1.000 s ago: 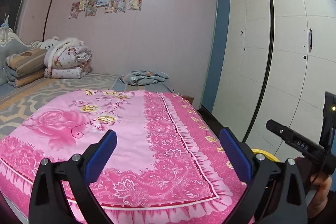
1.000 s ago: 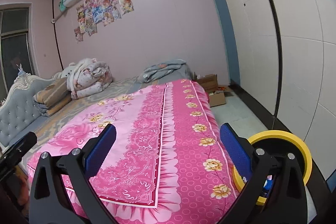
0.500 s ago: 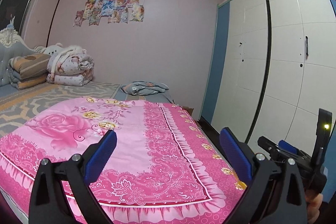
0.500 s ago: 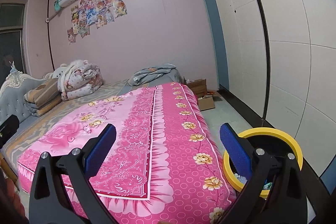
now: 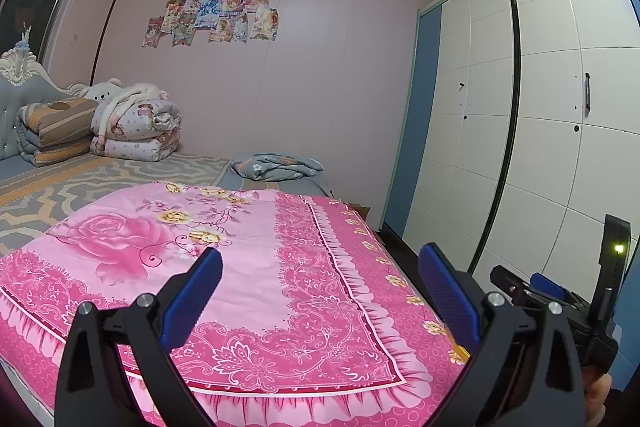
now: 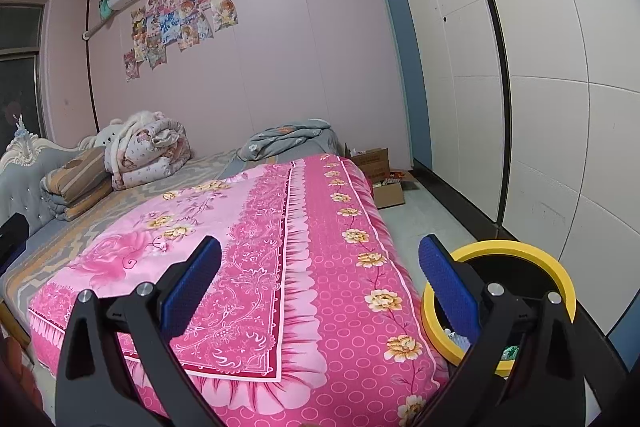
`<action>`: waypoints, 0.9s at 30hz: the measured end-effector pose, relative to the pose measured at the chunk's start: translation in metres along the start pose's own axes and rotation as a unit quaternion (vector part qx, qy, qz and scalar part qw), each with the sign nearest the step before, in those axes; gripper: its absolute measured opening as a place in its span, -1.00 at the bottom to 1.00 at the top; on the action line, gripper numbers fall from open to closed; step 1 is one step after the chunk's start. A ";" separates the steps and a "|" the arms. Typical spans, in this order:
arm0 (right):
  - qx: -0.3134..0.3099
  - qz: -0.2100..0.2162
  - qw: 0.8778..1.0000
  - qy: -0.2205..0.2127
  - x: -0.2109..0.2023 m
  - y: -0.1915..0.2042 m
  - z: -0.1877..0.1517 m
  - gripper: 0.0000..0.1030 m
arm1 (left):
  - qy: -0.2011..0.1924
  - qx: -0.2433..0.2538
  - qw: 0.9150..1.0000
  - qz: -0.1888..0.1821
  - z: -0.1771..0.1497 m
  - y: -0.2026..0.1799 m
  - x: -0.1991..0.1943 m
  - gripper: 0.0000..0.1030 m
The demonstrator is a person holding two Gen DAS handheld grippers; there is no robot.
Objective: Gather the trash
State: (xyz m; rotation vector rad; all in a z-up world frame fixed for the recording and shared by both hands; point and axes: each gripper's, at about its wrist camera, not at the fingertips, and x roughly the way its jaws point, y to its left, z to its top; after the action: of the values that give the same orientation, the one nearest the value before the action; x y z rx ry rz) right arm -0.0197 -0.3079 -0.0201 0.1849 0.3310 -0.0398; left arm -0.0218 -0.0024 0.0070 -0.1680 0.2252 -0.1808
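My left gripper is open and empty, held above the foot of the bed with the pink floral blanket. My right gripper is open and empty too, over the blanket's right edge. A black trash bin with a yellow rim stands on the floor right of the bed, partly behind my right finger; some wrappers show inside it. The right gripper's body also shows at the lower right of the left wrist view. No loose trash shows on the blanket.
Folded quilts and pillows lie by the headboard, a grey bundle at the far end. Open cardboard boxes sit on the floor past the bed. A white wardrobe lines the right wall along a narrow floor strip.
Both grippers have risen and tilted up slightly, so more wall and wardrobe show. The right gripper has drawn a little nearer the bin. Jaws stayed open.
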 end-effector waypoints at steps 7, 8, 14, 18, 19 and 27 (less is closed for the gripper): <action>0.001 -0.001 1.000 0.002 0.002 0.001 -0.003 0.84 | 0.002 0.000 1.000 -0.001 -0.001 -0.001 0.000 0.84; 0.001 -0.002 1.000 0.002 0.002 0.001 -0.003 0.84 | 0.002 0.001 1.000 -0.002 -0.001 -0.001 0.000 0.84; 0.003 -0.004 1.000 0.005 0.003 0.001 -0.005 0.84 | 0.003 0.000 1.000 -0.003 -0.002 -0.001 0.000 0.84; 0.005 -0.004 1.000 0.008 0.005 0.001 -0.007 0.84 | 0.005 0.000 1.000 -0.004 -0.004 0.000 0.000 0.84; 0.005 -0.004 1.000 0.009 0.005 0.001 -0.007 0.84 | 0.005 0.000 1.000 -0.004 -0.005 0.000 0.001 0.84; 0.007 -0.006 1.000 0.014 0.010 0.002 -0.010 0.84 | 0.011 0.001 1.000 -0.006 -0.006 0.000 0.002 0.84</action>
State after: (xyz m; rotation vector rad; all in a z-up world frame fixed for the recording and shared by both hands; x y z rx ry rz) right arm -0.0132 -0.3037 -0.0317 0.1972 0.3596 -0.0516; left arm -0.0211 -0.0041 0.0008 -0.1664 0.2459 -0.1951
